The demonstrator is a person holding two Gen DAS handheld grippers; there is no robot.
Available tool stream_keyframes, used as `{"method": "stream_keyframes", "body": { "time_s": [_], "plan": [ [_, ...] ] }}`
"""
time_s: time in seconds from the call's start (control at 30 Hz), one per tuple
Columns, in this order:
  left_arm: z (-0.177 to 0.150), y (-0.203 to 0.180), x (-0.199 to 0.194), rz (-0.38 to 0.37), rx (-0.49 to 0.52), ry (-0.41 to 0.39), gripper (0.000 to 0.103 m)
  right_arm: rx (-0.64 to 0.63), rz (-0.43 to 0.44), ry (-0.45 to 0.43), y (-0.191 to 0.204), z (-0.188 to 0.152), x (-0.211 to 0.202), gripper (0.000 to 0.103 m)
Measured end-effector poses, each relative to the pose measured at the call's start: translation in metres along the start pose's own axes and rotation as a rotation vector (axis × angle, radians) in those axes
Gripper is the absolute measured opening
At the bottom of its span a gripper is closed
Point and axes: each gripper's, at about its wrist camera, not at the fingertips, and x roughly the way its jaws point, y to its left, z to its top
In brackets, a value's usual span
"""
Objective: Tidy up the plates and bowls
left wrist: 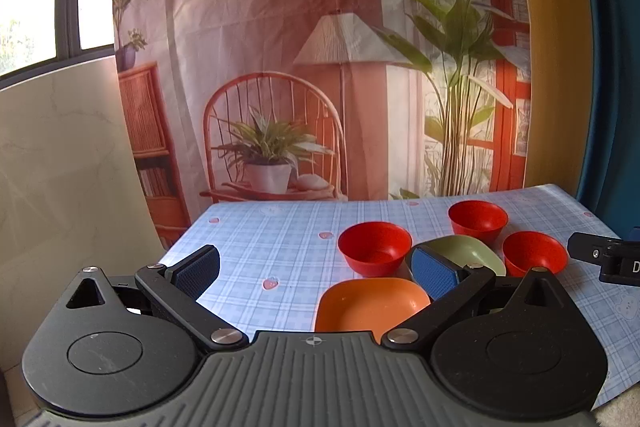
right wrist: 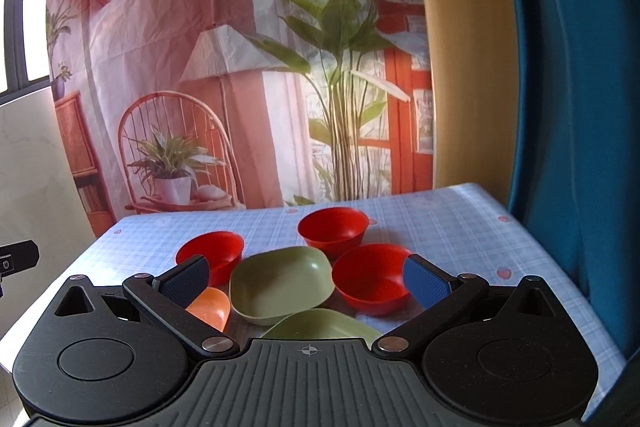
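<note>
Three red bowls stand on the checked tablecloth: a left one [left wrist: 375,247] [right wrist: 212,254], a far one [left wrist: 477,219] [right wrist: 333,229] and a right one [left wrist: 534,252] [right wrist: 372,277]. A green dish [left wrist: 470,251] [right wrist: 280,283] sits between them. An orange dish [left wrist: 370,303] [right wrist: 210,311] lies nearest my left gripper. A second green dish [right wrist: 320,325] lies just under my right gripper. My left gripper [left wrist: 316,273] is open and empty above the table. My right gripper [right wrist: 306,281] is open and empty, its fingers either side of the green dish.
The table [left wrist: 260,239] has a light blue checked cloth. A printed backdrop [left wrist: 280,67] hangs behind its far edge. A blue panel [right wrist: 580,107] stands at the right side. The right gripper's tip [left wrist: 604,257] shows in the left wrist view.
</note>
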Motion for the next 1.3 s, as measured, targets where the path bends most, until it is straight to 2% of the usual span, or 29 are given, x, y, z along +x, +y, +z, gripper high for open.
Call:
{"method": "stream_keyframes", "body": {
  "time_s": [0.13,0.27,0.43,0.6,0.73,0.87,1.1,1.23,1.3],
  "plan": [
    [-0.011,0.003,0.027,-0.013,-0.017,0.057,0.103,-0.025,0.012,0.003,-0.006,-0.016,0.022,0.103],
    [-0.018,0.009,0.052,-0.017,-0.019,0.083,0.103,-0.078,-0.058,0.046,-0.003,-0.031,0.043,0.103],
    [-0.029,0.013,0.07,0.0,0.032,0.102,0.103,-0.04,-0.038,0.102,-0.008,-0.05,0.064,0.103],
    [-0.032,0.011,0.085,-0.014,0.031,0.134,0.103,-0.048,-0.035,0.128,-0.009,-0.056,0.076,0.103],
    [-0.035,0.011,0.094,-0.021,0.027,0.168,0.102,-0.052,0.005,0.167,-0.01,-0.057,0.084,0.103],
    [-0.037,0.011,0.101,-0.027,0.019,0.195,0.102,-0.072,-0.024,0.199,-0.008,-0.056,0.092,0.103],
    [-0.04,0.006,0.113,-0.062,-0.018,0.244,0.096,-0.029,-0.002,0.259,-0.015,-0.057,0.108,0.103],
    [-0.036,0.007,0.126,-0.076,-0.003,0.265,0.088,-0.037,0.025,0.265,-0.016,-0.053,0.116,0.102],
    [-0.034,0.005,0.133,-0.099,-0.013,0.273,0.084,-0.043,0.04,0.27,-0.016,-0.049,0.122,0.098]
  ]
}}
